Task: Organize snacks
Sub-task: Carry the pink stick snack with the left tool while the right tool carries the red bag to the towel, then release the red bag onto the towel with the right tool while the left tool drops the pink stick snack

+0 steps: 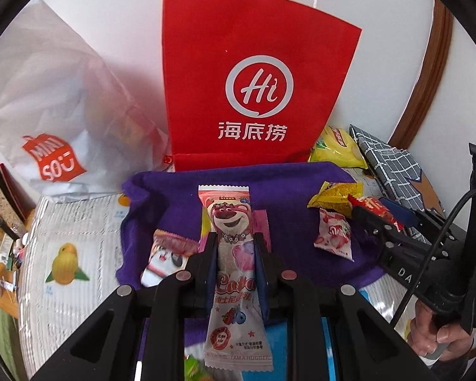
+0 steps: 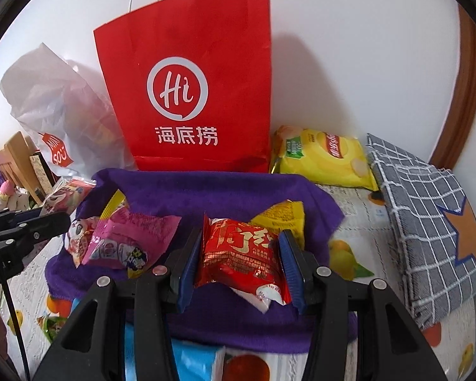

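The left gripper (image 1: pixel 234 247) is clamped on a long pink bear-printed snack packet (image 1: pixel 234 273) reading "Lova" and "I AM A HUGGER", held above the purple towel (image 1: pixel 181 190). The right gripper (image 2: pixel 241 254) squeezes a red foil snack pack (image 2: pixel 241 254) with gold Chinese lettering over the same towel. Behind stand a red "Hi" 海底捞 paper bag (image 2: pixel 187 73), a white MINISO plastic bag (image 1: pixel 47 101) and a yellow chip bag (image 2: pixel 323 158).

Red paper bag (image 2: pixel 187 95) walls off the back — purple towel (image 2: pixel 225 197) centre lies passable.
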The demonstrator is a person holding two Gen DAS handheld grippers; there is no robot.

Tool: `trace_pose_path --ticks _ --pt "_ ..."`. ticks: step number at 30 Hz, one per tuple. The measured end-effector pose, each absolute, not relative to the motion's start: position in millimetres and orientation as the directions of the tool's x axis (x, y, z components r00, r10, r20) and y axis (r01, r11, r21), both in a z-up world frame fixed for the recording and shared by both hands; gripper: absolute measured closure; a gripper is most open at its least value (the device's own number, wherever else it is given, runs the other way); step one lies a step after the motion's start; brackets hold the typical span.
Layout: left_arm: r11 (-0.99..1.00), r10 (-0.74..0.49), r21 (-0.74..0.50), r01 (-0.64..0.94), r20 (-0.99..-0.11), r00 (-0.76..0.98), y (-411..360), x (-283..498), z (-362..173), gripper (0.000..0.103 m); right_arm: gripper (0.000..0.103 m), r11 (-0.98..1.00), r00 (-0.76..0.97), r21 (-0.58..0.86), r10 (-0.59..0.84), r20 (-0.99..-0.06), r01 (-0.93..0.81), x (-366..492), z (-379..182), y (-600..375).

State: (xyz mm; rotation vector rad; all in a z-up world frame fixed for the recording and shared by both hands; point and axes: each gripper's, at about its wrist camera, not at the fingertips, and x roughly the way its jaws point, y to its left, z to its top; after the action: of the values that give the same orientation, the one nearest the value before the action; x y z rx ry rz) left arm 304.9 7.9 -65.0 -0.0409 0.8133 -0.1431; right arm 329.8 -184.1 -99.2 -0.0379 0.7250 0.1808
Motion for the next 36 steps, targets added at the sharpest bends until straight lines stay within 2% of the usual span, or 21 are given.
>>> trace_pose_path --ticks 12,36 --pt "0.991 -0.133 -0.083 0.107 -0.750 0.648 9.1 349.6 -86.5 0.083 0.055 0.978 0.716 -0.026 0.135 -0.685 -0.209 370.4 -117.3 -170.6" --pt "0.993 -0.113 -0.068 0.095 -0.766 0.633 11.5 357.0 -105.6 0.083 0.053 0.973 0.664 -0.027 0.137 -0.735 -0.230 383.1 -140.3 -168.9"
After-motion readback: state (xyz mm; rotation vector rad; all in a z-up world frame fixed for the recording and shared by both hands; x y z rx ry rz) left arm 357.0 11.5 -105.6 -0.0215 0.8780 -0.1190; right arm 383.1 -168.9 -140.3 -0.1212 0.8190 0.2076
